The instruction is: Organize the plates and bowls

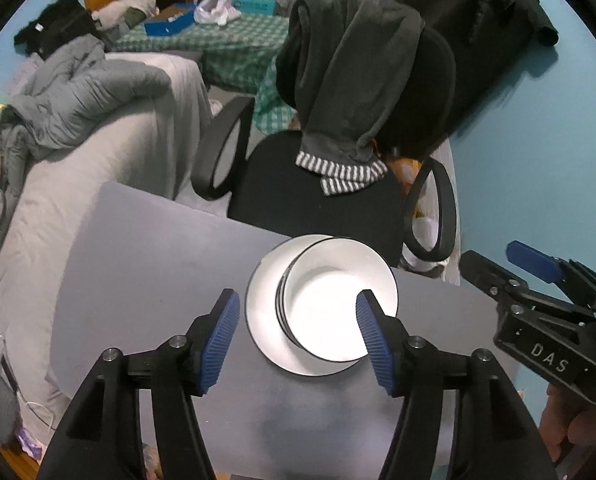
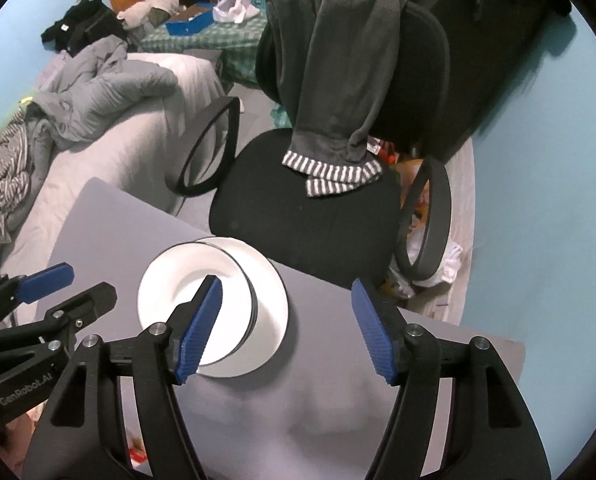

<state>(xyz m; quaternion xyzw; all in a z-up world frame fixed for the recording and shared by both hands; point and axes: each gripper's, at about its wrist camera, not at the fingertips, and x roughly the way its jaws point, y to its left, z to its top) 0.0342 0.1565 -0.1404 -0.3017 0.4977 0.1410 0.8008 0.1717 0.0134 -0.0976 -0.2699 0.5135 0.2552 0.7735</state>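
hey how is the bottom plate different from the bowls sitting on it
The plate is flat and wider, resting directly on the table; the bowls are deeper, narrower and stacked on it. The plate sits centred under nothing: the bowls lie toward one side. Both are white with dark rims.

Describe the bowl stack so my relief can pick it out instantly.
Find the grey table before the black office chair. On its far edge lies a white plate; the bowls sit nested on it, white with thin dark rims, the only deep dishes there.

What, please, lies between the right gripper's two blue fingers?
Only bare grey tabletop lies between the right gripper fingers in the right wrist view; the stacked white bowls sit further left.
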